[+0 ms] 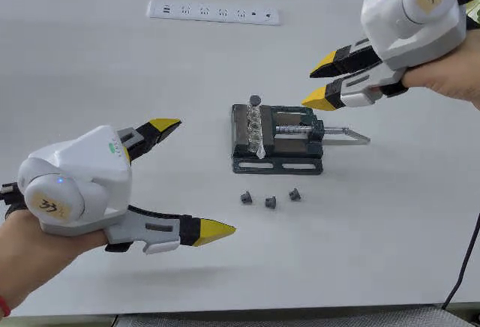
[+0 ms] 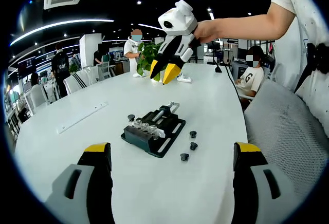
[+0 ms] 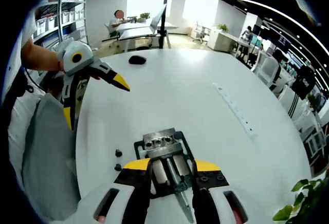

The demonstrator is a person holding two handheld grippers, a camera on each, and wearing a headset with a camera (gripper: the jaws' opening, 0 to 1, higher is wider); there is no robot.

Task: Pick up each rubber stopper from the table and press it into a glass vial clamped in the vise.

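A small black vise [image 1: 289,147] stands mid-table with a row of clear glass vials [image 1: 256,132] clamped in its jaws. The far vial carries a dark rubber stopper [image 1: 255,100]. Three loose stoppers [image 1: 271,202] lie on the table just in front of the vise, also seen as stoppers [image 2: 193,145] ahead of the left jaws. My left gripper [image 1: 191,177] is wide open at the lower left, holding nothing. My right gripper [image 1: 319,83] hovers above and right of the vise, narrowly open and empty. In its own view the vise [image 3: 164,149] lies right beyond the right gripper [image 3: 172,165].
A white power strip [image 1: 214,12] lies at the far side of the white table [image 1: 112,64]. The vise handle [image 1: 352,133] sticks out to the right. A dark cable [image 1: 461,267] hangs at the table's right edge. A grey mesh chair [image 2: 288,126] stands beside the table.
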